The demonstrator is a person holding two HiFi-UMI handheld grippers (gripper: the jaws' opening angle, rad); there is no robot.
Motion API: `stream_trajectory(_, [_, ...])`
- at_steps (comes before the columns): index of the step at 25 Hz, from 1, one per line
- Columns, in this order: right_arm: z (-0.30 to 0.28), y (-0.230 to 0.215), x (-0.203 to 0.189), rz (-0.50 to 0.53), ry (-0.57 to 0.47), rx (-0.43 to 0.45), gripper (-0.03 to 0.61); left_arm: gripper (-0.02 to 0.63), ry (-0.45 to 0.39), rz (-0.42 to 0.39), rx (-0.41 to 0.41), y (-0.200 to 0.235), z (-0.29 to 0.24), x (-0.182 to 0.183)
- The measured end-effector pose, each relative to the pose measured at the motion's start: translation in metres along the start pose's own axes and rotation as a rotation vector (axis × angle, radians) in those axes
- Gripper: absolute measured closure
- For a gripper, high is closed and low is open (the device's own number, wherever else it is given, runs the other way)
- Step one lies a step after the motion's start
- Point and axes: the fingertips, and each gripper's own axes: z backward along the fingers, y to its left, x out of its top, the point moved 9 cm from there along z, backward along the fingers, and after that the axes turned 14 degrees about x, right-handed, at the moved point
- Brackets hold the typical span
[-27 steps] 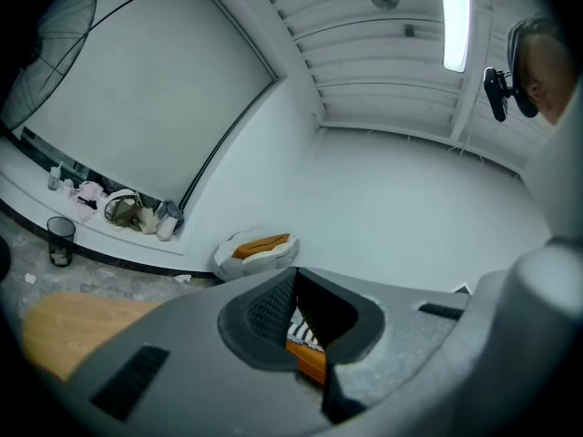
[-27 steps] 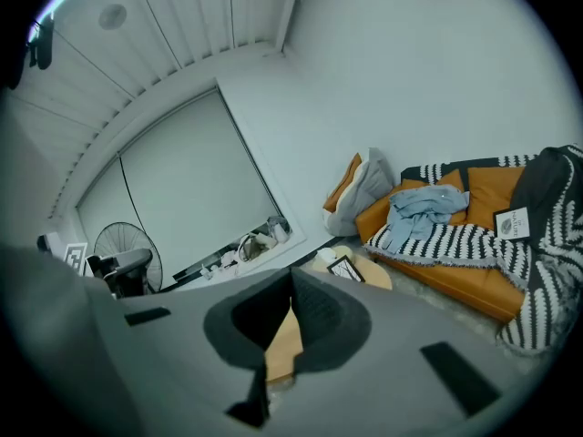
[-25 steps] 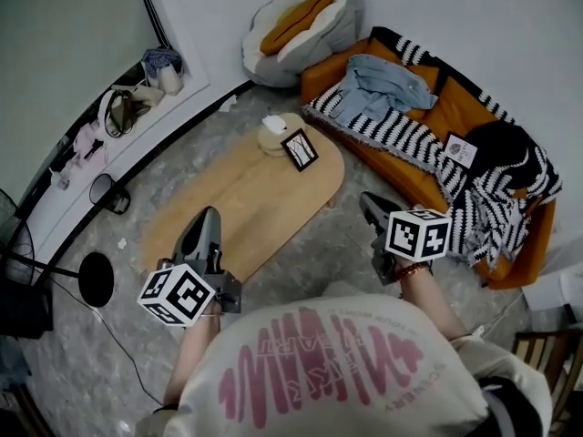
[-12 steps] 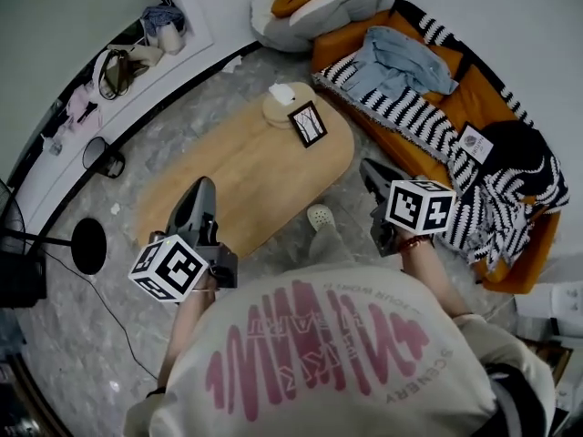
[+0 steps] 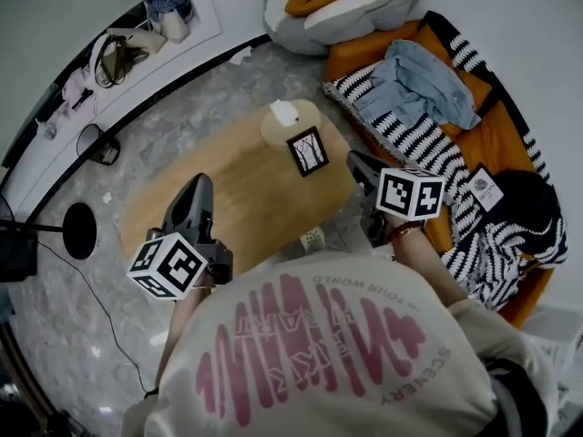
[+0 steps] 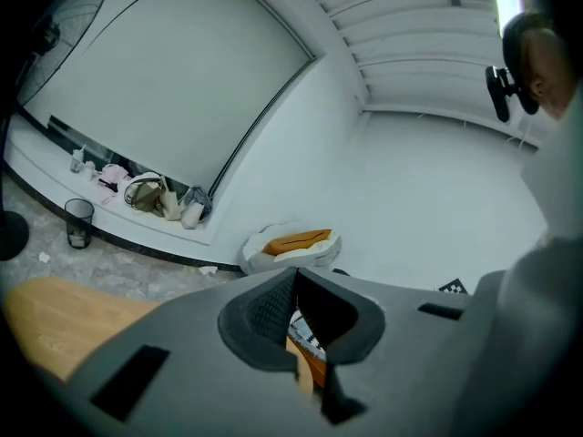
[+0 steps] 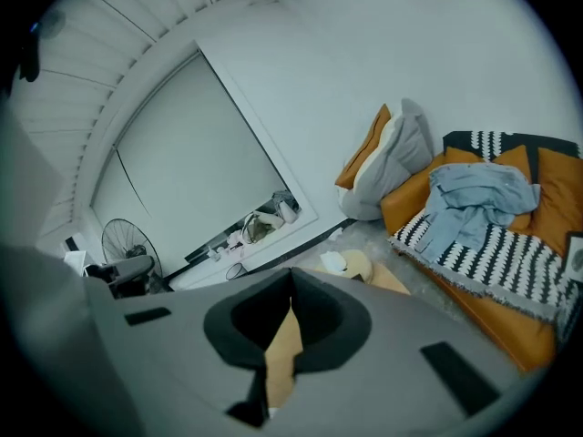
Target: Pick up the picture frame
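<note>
A small black picture frame (image 5: pixel 308 151) stands on the far end of the oval wooden coffee table (image 5: pixel 228 198), in the head view. My left gripper (image 5: pixel 199 187) hangs over the table's near left part, jaws together and empty. To the right of the frame, my right gripper (image 5: pixel 352 160) hovers at the table's right edge, also shut with nothing in it. In both gripper views the jaws meet at their tips (image 6: pixel 293 273) (image 7: pixel 291 276); the frame itself is hidden behind them there.
A round wooden stand with a white tissue (image 5: pixel 284 116) sits just behind the frame. An orange sofa (image 5: pixel 496 144) with a striped throw and blue clothes runs along the right. A slipper (image 5: pixel 312 238) lies on the floor by the table; a standing fan base (image 5: pixel 78 230) is at left.
I have stepped toward the table: both grippers have moved forward, the right one from beside the sofa to near the frame, the left one over the tabletop.
</note>
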Motion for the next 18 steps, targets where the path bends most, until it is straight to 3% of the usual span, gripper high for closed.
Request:
stream_trajectory(4, [-0.04,-0.045,0.034,-0.021,0.011,0.078,0.574,0.611,0.025,0.02,0.08,-0.002,-0.04,-0.006])
stream_trajectory(8, [-0.082,-0.092,0.044,-0.171,-0.015,0.134,0.574,0.611,0.086,0.166,0.134,0.014,-0.073,-0.02])
stream_trajectory(14, [-0.129,-0.152,0.021,-0.295,0.102,0.091,0.574,0.611,0.146,0.268,0.16,0.024,-0.106,-0.027])
stream_trajectory(18, [-0.152,-0.186,-0.02,-0.394,0.176,0.074,0.574,0.611,0.182,0.238,0.163,0.034,-0.114,-0.028])
